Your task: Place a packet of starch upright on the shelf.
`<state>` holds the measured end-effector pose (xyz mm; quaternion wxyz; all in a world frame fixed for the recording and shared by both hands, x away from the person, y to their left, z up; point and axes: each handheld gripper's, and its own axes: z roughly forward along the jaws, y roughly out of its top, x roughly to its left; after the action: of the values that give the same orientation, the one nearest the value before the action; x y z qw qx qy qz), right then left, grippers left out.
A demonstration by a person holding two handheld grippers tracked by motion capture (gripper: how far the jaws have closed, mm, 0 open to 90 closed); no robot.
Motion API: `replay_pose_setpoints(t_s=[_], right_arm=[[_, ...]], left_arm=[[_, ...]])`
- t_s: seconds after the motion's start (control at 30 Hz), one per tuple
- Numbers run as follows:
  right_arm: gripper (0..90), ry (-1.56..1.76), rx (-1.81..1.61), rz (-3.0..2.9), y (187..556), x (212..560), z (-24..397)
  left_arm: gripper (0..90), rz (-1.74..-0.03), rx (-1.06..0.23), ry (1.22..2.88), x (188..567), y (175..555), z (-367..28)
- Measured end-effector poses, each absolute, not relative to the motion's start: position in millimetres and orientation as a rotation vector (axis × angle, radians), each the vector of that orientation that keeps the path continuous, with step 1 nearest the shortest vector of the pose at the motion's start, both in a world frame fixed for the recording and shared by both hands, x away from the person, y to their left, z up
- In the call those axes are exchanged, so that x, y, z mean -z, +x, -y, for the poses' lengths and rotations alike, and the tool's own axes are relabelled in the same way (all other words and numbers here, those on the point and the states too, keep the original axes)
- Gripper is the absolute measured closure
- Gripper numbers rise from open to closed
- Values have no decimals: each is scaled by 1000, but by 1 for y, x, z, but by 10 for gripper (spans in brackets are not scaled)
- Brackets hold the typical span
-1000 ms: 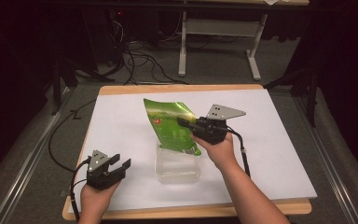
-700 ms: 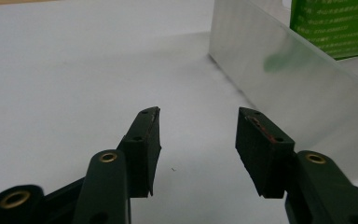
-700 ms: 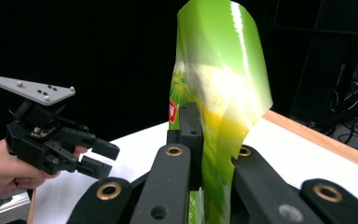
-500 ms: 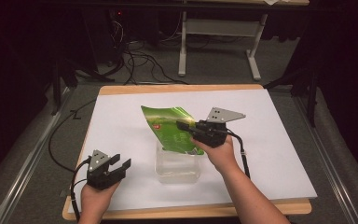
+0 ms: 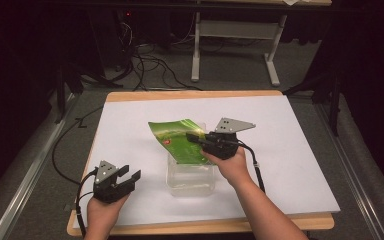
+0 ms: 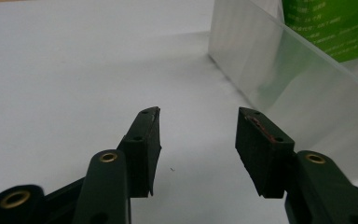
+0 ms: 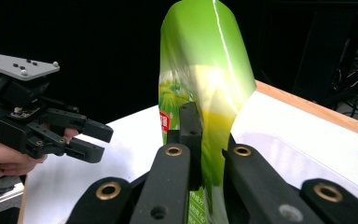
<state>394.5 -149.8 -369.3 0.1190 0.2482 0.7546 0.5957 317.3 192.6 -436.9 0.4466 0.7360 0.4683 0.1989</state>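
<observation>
A shiny green pouch (image 5: 176,141) hangs tilted over a clear plastic container (image 5: 190,176) at the middle of the white table cover. My right gripper (image 5: 194,137) is shut on the pouch's near edge; in the right gripper view the jaws pinch the green pouch (image 7: 205,70) between them at my right gripper (image 7: 200,128). The pouch's lower end reaches the container's open top. My left gripper (image 5: 129,178) rests at the front left, open and holding nothing. In the left gripper view, my left gripper (image 6: 198,135) points past the container wall (image 6: 279,70), with the pouch (image 6: 335,28) behind it.
The white sheet (image 5: 280,130) covers a wooden tabletop with an exposed front edge (image 5: 200,227). Cables trail from both grippers; one loops off the table's left side (image 5: 60,150). Behind the table are a white-legged stand (image 5: 235,45) and floor cables.
The pouch has tipped a little lower and to the left in the right gripper. The left hand has stayed where it was.
</observation>
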Motion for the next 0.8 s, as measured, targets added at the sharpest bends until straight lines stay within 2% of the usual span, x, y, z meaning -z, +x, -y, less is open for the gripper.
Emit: replay_pose_setpoints(t_s=[0.2,0.27,0.3,0.4,0.53,0.8], right_arm=[[877,728,-1750,-2202,394,371,147],[809,749,-1755,-2183,393,368,149],[809,749,-1755,-2183,393,368,149],[704,779,-1729,-2174,394,368,152],[609,797,-1685,-2156,387,366,159],[569,817,-1674,-2123,380,364,171]], left_arm=[[504,-1157,-498,1819,437,317,-192],[529,-1158,-502,1804,437,317,-191],[529,-1156,-502,1804,437,317,-192],[528,-1152,-509,1802,436,317,-191],[525,-1150,-511,1800,436,315,-190],[529,-1184,-487,1767,435,317,-190]])
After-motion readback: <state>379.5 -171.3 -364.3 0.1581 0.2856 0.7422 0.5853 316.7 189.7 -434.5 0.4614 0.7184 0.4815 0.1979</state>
